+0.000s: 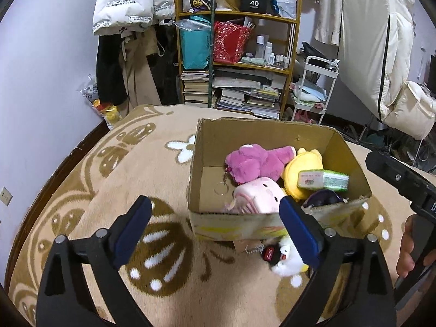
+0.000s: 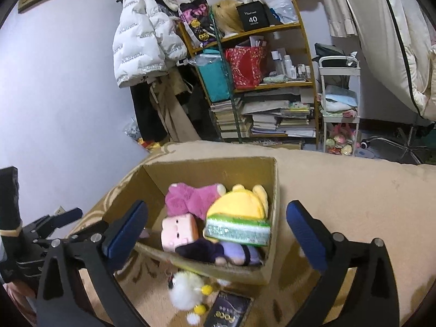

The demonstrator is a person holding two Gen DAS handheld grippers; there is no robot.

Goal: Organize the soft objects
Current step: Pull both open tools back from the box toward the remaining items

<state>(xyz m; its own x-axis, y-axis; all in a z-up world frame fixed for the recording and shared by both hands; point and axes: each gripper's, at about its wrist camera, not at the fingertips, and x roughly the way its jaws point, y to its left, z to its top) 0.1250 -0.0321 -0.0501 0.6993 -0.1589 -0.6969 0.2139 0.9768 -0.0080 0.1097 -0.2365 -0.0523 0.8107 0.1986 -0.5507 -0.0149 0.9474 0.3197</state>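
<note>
Here, saw both grippers standing wide apart, nothing between the pads: left gripper (image 1: 215, 222) and right gripper (image 2: 215, 230) each aimed down & forward at the cardboard box (image 1: 272, 136) on the beige blanket (image 1: 122, 179). Found box already filled w/ pink plush (image 1: 253, 163), yellow plush (image 1: 302, 171), pink square plush (image 2: 179, 230), green tissue pack (image 2: 237, 230) and a purple doll (image 2: 239, 253) at near wall. Noted one soft thing not yet inside: small white plush keychain (image 1: 286, 259), lying on blanket just beside the box's near wall, outside it. Seen from left wrist, lay low & right, close under the right-side finger (image 1: 299, 229); seen from right wrist (image 2: 185, 288), lay low, between fingers but nearer the left-side one. Long axis hard to tell, prob. roughly across the view, chain end toward box. Judged both hands near, neither clearly nearer; right one maybe better centred on it. Also a dark packet (image 2: 229, 310) just beside the plush, so grip should go narrow to avoid it. Needed next, probably: lower gripper toward self, not forward.
</note>
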